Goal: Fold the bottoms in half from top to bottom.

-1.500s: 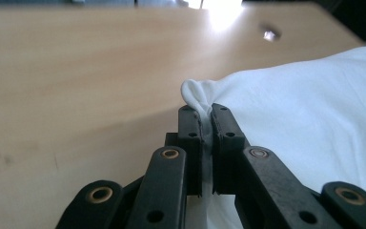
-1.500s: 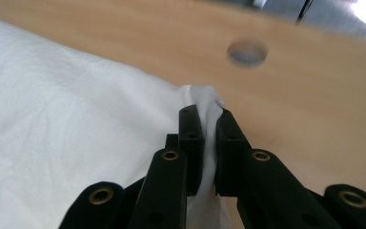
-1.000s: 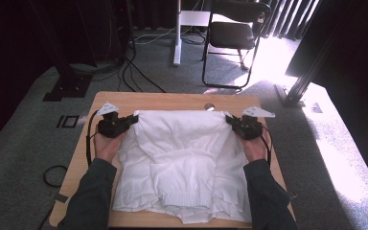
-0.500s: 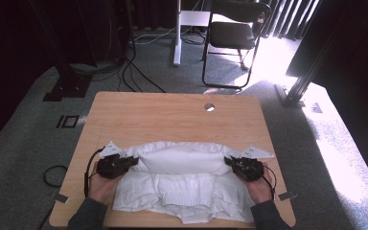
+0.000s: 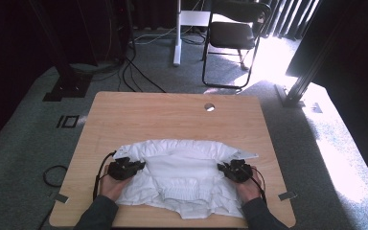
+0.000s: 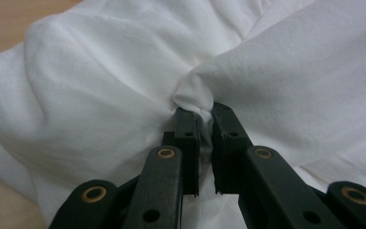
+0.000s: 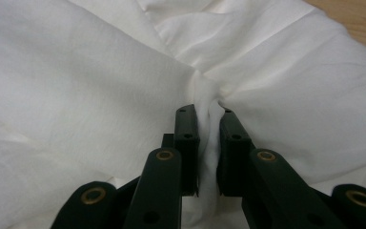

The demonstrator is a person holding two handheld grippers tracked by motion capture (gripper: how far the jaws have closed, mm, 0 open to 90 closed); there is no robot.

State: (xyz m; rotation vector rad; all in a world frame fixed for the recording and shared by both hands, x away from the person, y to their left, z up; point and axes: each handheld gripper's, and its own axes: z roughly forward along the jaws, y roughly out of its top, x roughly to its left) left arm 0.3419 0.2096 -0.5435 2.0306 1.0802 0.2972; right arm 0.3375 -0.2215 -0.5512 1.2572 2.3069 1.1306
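Observation:
A white garment [image 5: 182,179] lies crumpled on the near half of the wooden table [image 5: 172,117], its far part folded toward the person. My left gripper [image 5: 136,167] pinches a bunch of the cloth at the garment's left side; in the left gripper view the jaws [image 6: 205,112] stand nearly together with white fabric [image 6: 124,71] gathered at their tips. My right gripper [image 5: 225,168] grips the right side in the same way; the right gripper view shows a pleat of fabric [image 7: 100,71] running down between its close-set jaws [image 7: 207,112]. Both hands rest low over the cloth.
The far half of the table is bare wood with a round cable hole [image 5: 209,107]. A sleeve tip [image 5: 249,155] sticks out to the right. Beyond the table stand a black chair [image 5: 235,33] and a white post [image 5: 177,33]; cables [image 5: 139,72] lie on the carpet.
Both grippers have come from the table's far part toward the person and down, drawing the garment's far edge over its near half. The cloth is now bunched in a shorter heap.

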